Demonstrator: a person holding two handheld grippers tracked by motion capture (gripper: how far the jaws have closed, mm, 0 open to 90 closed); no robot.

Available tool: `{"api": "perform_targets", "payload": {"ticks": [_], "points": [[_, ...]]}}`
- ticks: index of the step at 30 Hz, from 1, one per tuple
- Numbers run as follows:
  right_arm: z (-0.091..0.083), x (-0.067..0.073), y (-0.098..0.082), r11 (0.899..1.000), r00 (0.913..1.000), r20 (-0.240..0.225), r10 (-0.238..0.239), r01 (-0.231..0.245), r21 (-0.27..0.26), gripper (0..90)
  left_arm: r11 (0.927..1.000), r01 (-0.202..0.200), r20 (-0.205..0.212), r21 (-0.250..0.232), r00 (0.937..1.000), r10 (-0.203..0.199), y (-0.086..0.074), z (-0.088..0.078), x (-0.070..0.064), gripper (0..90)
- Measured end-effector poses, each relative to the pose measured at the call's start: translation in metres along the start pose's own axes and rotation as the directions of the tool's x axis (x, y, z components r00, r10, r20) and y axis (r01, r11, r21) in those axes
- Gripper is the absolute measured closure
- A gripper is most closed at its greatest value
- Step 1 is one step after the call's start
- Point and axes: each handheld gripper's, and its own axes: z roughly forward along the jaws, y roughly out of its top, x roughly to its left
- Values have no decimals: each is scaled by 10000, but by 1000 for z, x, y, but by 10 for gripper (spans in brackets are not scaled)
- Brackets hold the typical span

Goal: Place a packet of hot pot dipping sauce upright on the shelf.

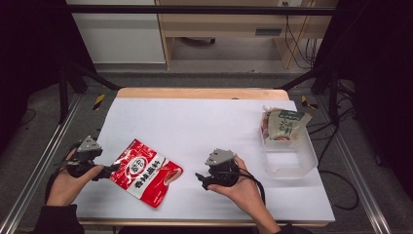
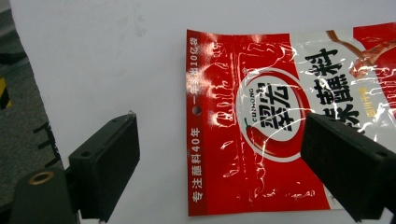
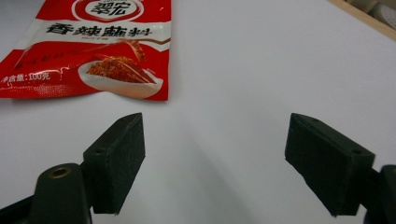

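Red seasoning packet [image 1: 145,171] flat on table, left gripper [image 2: 219,154] jaws released, apparently straddling its edge, right gripper [image 3: 215,158] released.

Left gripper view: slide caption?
Open left gripper poised over the red packet's top edge on the white table.

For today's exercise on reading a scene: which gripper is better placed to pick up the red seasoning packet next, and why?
Probably the left gripper: its open jaws already straddle the red packet's top edge. The right gripper is open over bare white table, short of the packet.
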Motion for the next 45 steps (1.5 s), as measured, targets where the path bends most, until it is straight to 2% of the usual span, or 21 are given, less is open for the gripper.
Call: {"api": "perform_targets", "payload": {"ticks": [7,14,16,27,37,40,43,45], "points": [[8,2,-9,9994,9999,110,-31,27,357,209,9980,356,262,516,9990,-370,-15,8,7,231],[9,0,-15,9982,9999,132,-82,74,602,209,9937,710,462,873,9961,-752,-30,17,6,262],[9,-1,-16,9983,9999,110,-82,75,572,209,9928,684,438,981,9964,-729,-32,17,8,265],[13,0,-18,9967,9999,-33,-156,158,792,202,9900,842,632,1135,9938,-917,-37,24,9,282],[14,0,-20,9954,9997,-135,-224,235,933,200,9892,699,993,1289,9916,-830,-35,26,6,352],[14,0,-20,9948,9997,-143,-193,206,992,200,9893,629,986,1320,9922,-762,-34,24,4,359],[14,0,-20,9942,9996,-117,-240,251,1045,199,9902,625,1029,1251,9918,-756,-32,21,4,387],[14,0,-20,9949,9996,-235,-179,201,988,197,9926,646,1201,1030,9898,-769,-28,15,4,406]]}}
